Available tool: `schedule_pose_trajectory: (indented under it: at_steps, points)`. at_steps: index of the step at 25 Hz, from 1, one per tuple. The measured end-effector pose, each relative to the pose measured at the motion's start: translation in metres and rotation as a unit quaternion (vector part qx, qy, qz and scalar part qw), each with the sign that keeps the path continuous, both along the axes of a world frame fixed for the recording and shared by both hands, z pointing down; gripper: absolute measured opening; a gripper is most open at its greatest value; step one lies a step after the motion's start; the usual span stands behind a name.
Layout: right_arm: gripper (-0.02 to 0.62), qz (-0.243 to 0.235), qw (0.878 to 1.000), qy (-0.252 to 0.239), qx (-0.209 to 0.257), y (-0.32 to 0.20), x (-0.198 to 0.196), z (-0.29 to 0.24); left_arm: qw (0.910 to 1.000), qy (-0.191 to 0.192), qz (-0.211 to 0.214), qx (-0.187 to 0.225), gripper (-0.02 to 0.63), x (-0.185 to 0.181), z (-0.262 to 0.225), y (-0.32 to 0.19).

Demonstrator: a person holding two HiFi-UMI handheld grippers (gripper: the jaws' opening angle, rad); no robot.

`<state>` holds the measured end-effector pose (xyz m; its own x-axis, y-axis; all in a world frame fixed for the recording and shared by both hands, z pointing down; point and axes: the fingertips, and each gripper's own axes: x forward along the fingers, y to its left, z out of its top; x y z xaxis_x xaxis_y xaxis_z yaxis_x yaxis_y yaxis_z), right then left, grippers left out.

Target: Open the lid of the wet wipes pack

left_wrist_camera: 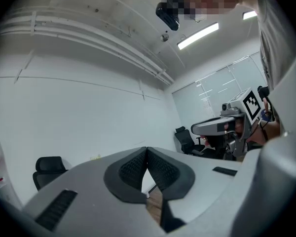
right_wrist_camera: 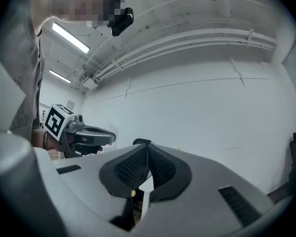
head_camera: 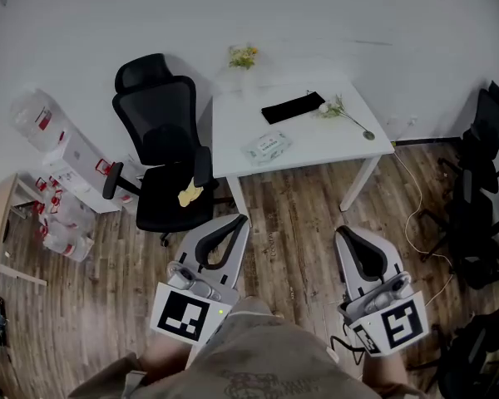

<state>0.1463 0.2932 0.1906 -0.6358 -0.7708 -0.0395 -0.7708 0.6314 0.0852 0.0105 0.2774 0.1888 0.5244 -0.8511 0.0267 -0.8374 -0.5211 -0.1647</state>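
Note:
The wet wipes pack (head_camera: 266, 147) lies flat on the white table (head_camera: 333, 140) far ahead of me, its lid down. My left gripper (head_camera: 239, 220) is held low over the wooden floor, well short of the table, jaws shut with nothing between them. My right gripper (head_camera: 343, 233) sits level beside it, also shut and empty. In the left gripper view the left gripper (left_wrist_camera: 147, 149) has its black pads meeting at the tips, and the right gripper (left_wrist_camera: 222, 125) shows off to the side. The right gripper view shows the right gripper (right_wrist_camera: 147, 147) with its pads pressed together.
A black office chair (head_camera: 162, 144) stands left of the table. A black flat case (head_camera: 292, 107) and a flower sprig (head_camera: 343, 112) lie on the table, with yellow flowers (head_camera: 244, 56) at its back. Boxes and bottles (head_camera: 62, 169) crowd the left; another chair (head_camera: 482, 189) and a cable (head_camera: 416, 214) are right.

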Motion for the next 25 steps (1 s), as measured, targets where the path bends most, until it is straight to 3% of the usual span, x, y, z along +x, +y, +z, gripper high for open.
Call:
schedule_pose_trajectory:
  at_steps: [3, 6, 15, 25]
  points:
    - [0.053, 0.005, 1.000, 0.002, 0.004, -0.004, 0.001, -0.001, 0.9999, 0.008, -0.007, 0.005, 0.017, -0.004, -0.002, -0.002]
    - [0.154, 0.013, 1.000, 0.010, 0.007, -0.015, 0.004, 0.002, 0.9998, 0.008, -0.013, 0.010, 0.017, -0.008, -0.001, -0.009]
    - [0.158, 0.019, 1.000, 0.023, 0.000, -0.072, -0.004, 0.015, 0.9999, 0.005, -0.006, 0.006, 0.017, -0.019, 0.012, -0.061]
    - [0.143, -0.005, 0.998, 0.051, -0.037, -0.182, -0.039, 0.044, 0.9998, -0.007, 0.004, -0.018, 0.017, -0.035, 0.034, -0.172]
